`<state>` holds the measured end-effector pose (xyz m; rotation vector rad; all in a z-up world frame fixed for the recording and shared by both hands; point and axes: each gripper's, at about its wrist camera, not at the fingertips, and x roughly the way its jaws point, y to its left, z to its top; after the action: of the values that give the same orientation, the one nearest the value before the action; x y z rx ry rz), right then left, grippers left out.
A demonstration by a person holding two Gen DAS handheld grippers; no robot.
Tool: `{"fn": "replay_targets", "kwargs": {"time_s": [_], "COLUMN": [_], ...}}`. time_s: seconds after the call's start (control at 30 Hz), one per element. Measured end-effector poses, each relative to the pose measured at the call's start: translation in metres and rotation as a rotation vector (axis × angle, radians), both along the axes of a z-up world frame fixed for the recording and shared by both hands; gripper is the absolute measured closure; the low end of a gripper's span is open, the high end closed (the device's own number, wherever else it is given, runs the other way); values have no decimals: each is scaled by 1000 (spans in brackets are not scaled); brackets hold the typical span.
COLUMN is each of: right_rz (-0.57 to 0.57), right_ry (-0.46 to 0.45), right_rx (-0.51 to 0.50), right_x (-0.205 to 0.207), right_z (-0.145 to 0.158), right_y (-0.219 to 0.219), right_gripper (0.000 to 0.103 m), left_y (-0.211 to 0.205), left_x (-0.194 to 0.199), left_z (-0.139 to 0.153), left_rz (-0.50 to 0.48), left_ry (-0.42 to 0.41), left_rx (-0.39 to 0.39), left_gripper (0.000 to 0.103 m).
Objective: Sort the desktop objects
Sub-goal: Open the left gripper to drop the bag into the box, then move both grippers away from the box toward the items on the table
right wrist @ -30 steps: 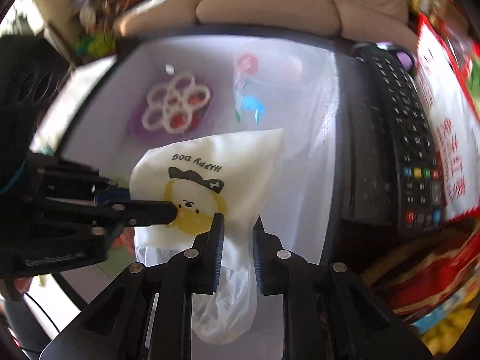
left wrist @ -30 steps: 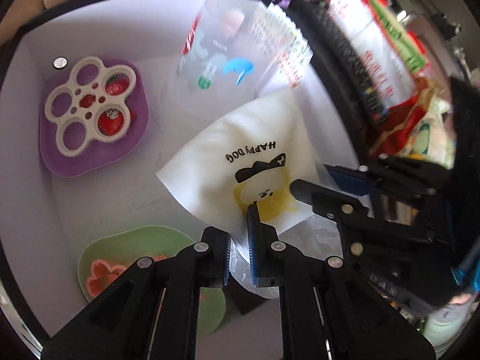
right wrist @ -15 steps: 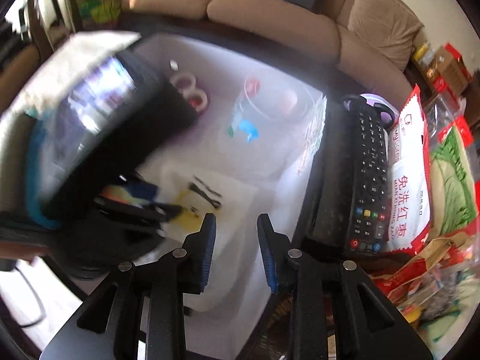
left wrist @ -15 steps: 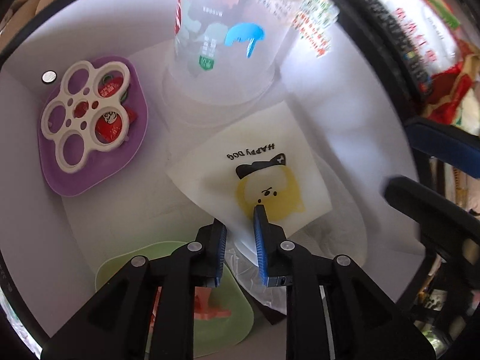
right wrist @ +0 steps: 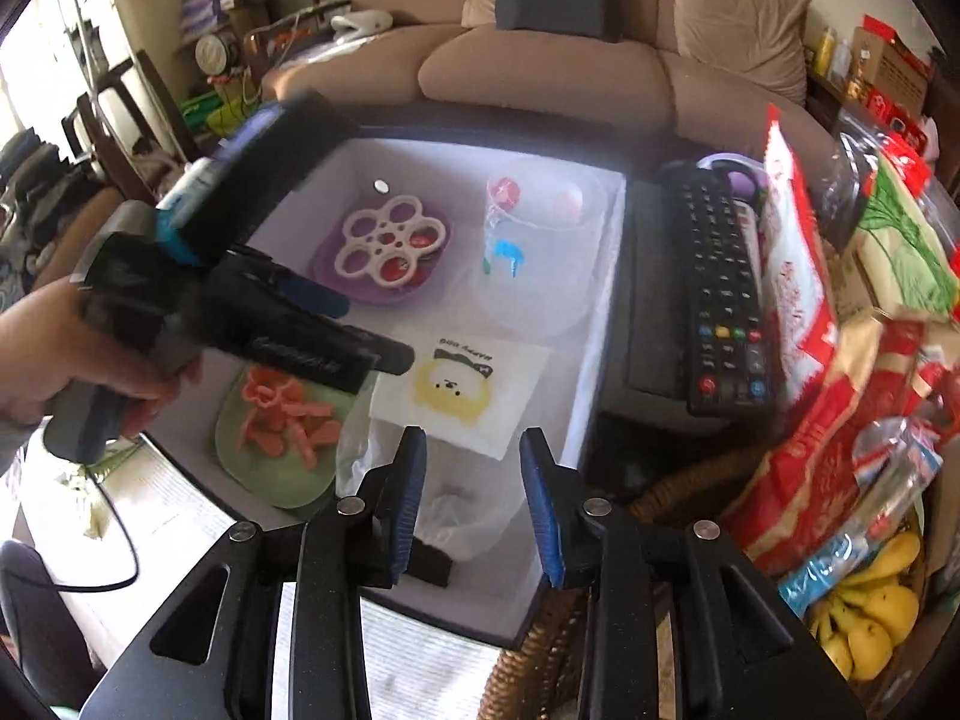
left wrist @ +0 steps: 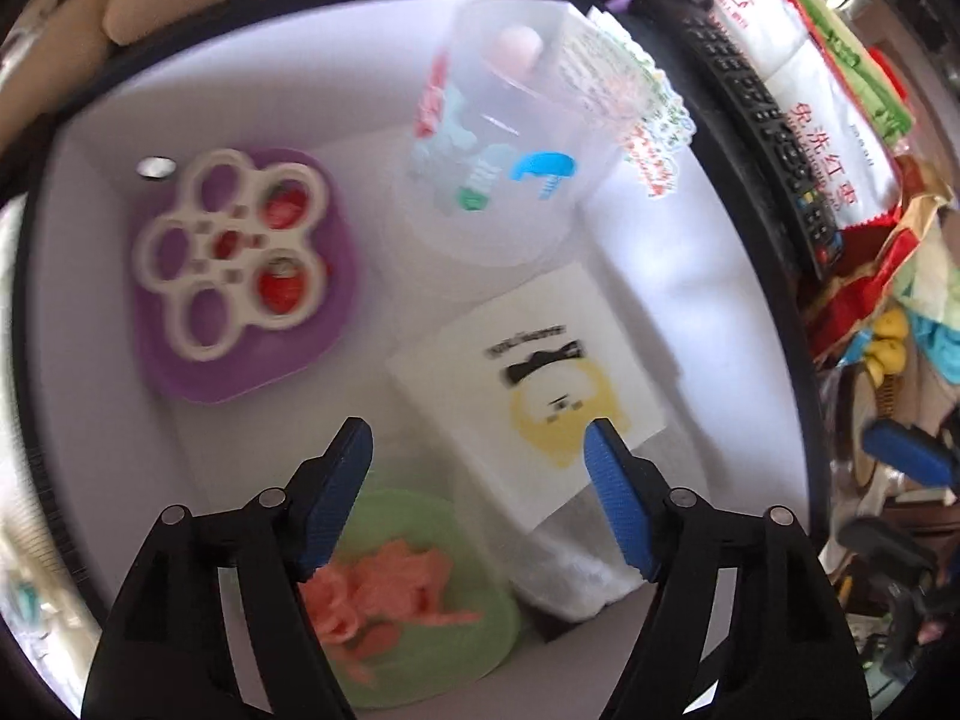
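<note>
**Both grippers released above a white tray of sorted desktop items**

At the far left of the right wrist view, a person's hand [right wrist: 78, 360] holds the left gripper [left wrist: 477, 450] above a white rectangular tray [right wrist: 594, 324] that sits on the surface. Its jaws are opening, with nothing between them. Inside the tray, from left to right: a round purple plastic dish [left wrist: 240, 360] under a white flower-shaped holder [left wrist: 231, 252] with small red pieces showing through its holes; in front of it, a pale green plastic dish [left wrist: 456, 648] holding a heap of soft pink strips [left wrist: 384, 588]; then a tall clear plastic cup [left wrist: 510, 144] with printed labels at the back. In front of the cup lies the white paper napkin printed with a yellow cartoon dog [left wrist: 528, 384], flat on a crumpled clear plastic bag [right wrist: 456, 516]. The right gripper [right wrist: 474, 480] hangs above the bag's near end, its jaws also opening and empty. Right of the tray rests a black remote control [right wrist: 720, 288], then red and white snack packets [right wrist: 792, 276].

The napkin looks light, thin and floppy, and the bag slippery. A pinch at a free corner or edge would probably suit both best.
</note>
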<state>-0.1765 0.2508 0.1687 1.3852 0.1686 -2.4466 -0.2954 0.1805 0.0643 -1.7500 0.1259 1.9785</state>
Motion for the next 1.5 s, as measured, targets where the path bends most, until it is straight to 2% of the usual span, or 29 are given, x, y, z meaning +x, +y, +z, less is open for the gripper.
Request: {"fn": "replay_targets", "kwargs": {"time_s": [0.1, 0.13, 0.17, 0.23, 0.33, 0.4, 0.5, 0.53, 0.6, 0.73, 0.8, 0.87, 0.9, 0.97, 1.0, 1.07, 1.17, 1.3, 1.4, 1.5], "right_rz": [-10, -11, -11, -1, 11, 16, 12, 7, -4, -29, -28, -24, -22, -16, -12, 2, 66, 122, 139, 154], "right_ry": [19, 27, 32, 32, 38, 41, 42, 42, 35, 37, 38, 35, 42, 50, 56, 85, 143, 66, 15, -18], "right_rx": [-37, -38, -41, -54, -64, -74, -88, -93, -104, -122, -138, -149, -157, -176, -185, -218, -287, -322, -323, -324], "right_x": [7, 10, 12, 16, 20, 21, 22, 23, 26, 34, 41, 49, 55, 67, 75, 95, 129, 171, 201, 223], "right_z": [7, 9, 10, 11, 10, 9, 6, 6, 5, 10, 11, 11, 11, 10, 9, 7, 1, -24, -42, -55], "right_y": [7, 8, 9, 9, 9, 10, 11, 12, 13, 11, 5, -6, -13, -30, -40, -61, -97, -152, -190, -222], "right_gripper": [69, 69, 68, 68, 68, 68, 68, 67, 67, 67, 62, 56, 54, 43, 39, 18, 0, 0, 0, 0], "left_y": [25, 33, 40, 51, 58, 54, 36, 29, 10, -40, -81, -102, -114, -147, -154, -190, -239, -312, -373, -428], "left_x": [10, 14, 18, 25, 31, 35, 41, 45, 57, 99, 107, 131, 117, 158, 169, 206, 258, 312, 339, 348], "left_z": [-15, -23, -30, -40, -45, -41, -22, -14, 5, 46, 68, 87, 101, 107, 108, 95, 68, 36, 18, 11], "left_rz": [-72, -97, -122, -160, -175, -203, -158, -151, -132, -90, -67, -31, -26, 10, 41, 96, 155, 270, 393, 515], "left_ry": [20, 15, 3, -3, -7, -8, 11, 10, 6, 99, 143, 202, 225, 285, 288, 241, 177, 126, 130, 163], "left_rx": [-67, -111, -137, -181, -203, -185, -126, -88, -12, 70, 111, 138, 135, 122, 126, 157, 202, 279, 295, 308], "left_gripper": [44, 54, 58, 58, 57, 56, 55, 49, 44, 40, 40, 34, 30, 19, 0, 0, 0, 0, 0, 0]}}
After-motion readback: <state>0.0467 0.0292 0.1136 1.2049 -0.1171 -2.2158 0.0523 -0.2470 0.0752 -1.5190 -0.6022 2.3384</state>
